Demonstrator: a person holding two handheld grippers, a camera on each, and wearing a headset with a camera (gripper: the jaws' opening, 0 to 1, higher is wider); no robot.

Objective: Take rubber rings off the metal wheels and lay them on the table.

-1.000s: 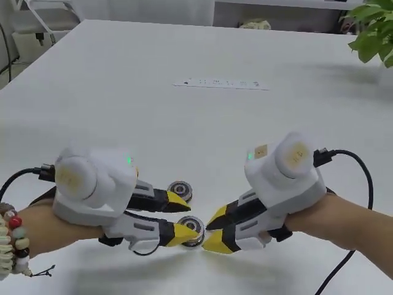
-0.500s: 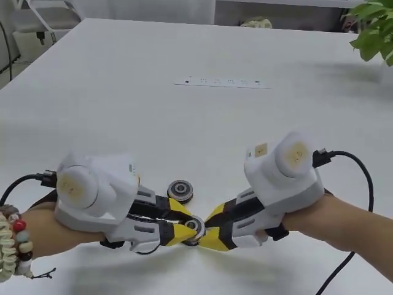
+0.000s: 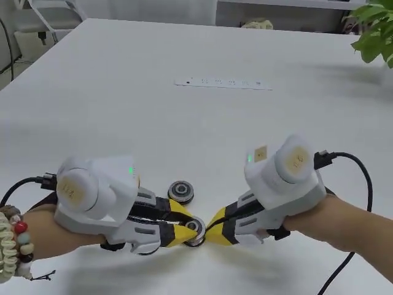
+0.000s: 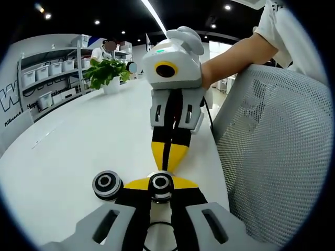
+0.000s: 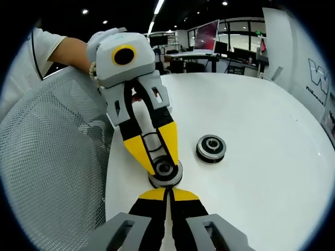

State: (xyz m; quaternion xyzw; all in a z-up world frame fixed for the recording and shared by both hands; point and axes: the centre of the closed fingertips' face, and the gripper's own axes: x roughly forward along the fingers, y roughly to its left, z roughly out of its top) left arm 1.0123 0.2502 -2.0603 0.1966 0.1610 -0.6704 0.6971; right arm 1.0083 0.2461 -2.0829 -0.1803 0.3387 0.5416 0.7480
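Left gripper [image 3: 184, 228]: clamped on one wheel [image 3: 195, 227], near tabletop [image 3: 184, 123] edge.
Right gripper [image 3: 213, 226]: jaws together. It has closed in, tips now at the rubber ring [image 5: 179, 173].
Meaning: ring removal likely next; second wheel [image 3: 180, 191] untouched.

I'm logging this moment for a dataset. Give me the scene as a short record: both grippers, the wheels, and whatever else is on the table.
left gripper: shut on the held wheel, one jaw on each side
right gripper: jaws together, tips at the held wheel's rim; whether they pinch a rubber ring cannot be told
held wheel: between the two grippers, low at the table
second wheel: flat on the table beside the held wheel, untouched
other: power strip farther along the table; plant at the far corner
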